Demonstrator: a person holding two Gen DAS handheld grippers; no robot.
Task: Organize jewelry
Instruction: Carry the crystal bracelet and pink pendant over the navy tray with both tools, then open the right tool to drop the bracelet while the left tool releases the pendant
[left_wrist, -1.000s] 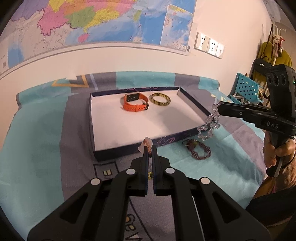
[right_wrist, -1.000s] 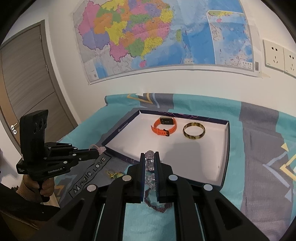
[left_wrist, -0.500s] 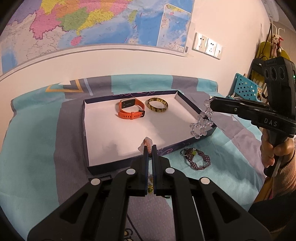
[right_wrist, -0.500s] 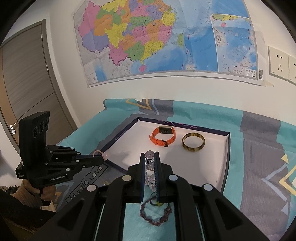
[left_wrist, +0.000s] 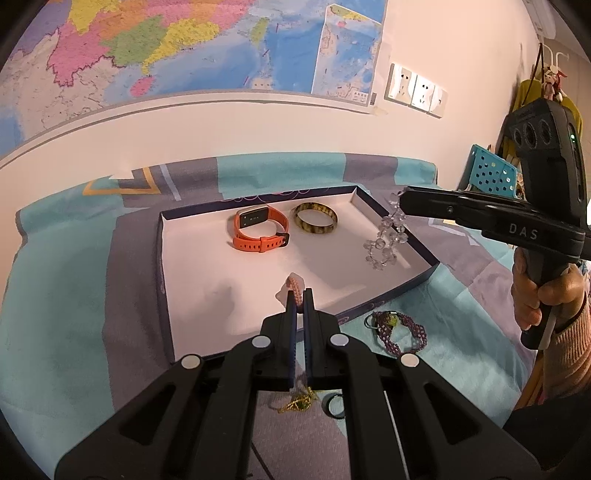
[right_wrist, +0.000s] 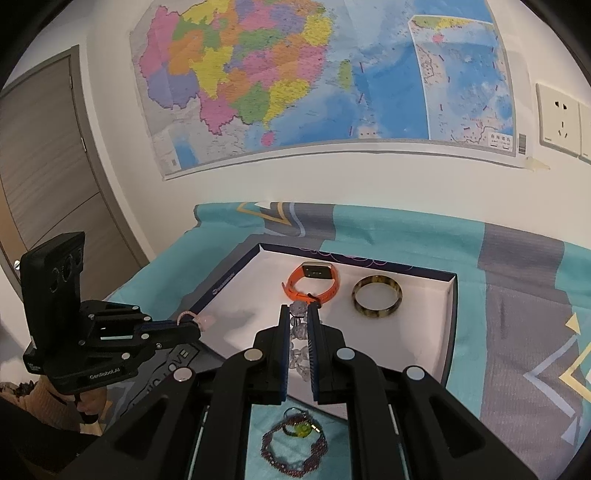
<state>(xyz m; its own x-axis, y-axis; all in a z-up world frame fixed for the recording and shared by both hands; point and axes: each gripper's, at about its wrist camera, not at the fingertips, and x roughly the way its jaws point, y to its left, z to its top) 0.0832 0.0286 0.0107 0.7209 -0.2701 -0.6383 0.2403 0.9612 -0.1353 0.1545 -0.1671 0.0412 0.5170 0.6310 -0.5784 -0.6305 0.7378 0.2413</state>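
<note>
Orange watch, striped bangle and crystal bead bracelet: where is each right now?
Orange watch (left_wrist: 260, 230): left wrist view, point on its strap.
Striped bangle (left_wrist: 314, 222): left wrist view, point on its front rim.
Crystal bead bracelet (left_wrist: 384, 242): left wrist view, point on the hanging beads.

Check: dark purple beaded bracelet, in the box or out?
Out. The dark purple beaded bracelet lies on the cloth, just outside the shallow box's near wall.

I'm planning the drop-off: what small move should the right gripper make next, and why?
Probably lower a little, then open. The right gripper is shut on the crystal bracelet, which dangles over the tray's white floor near its right wall, clear of the watch and bangle.
</note>
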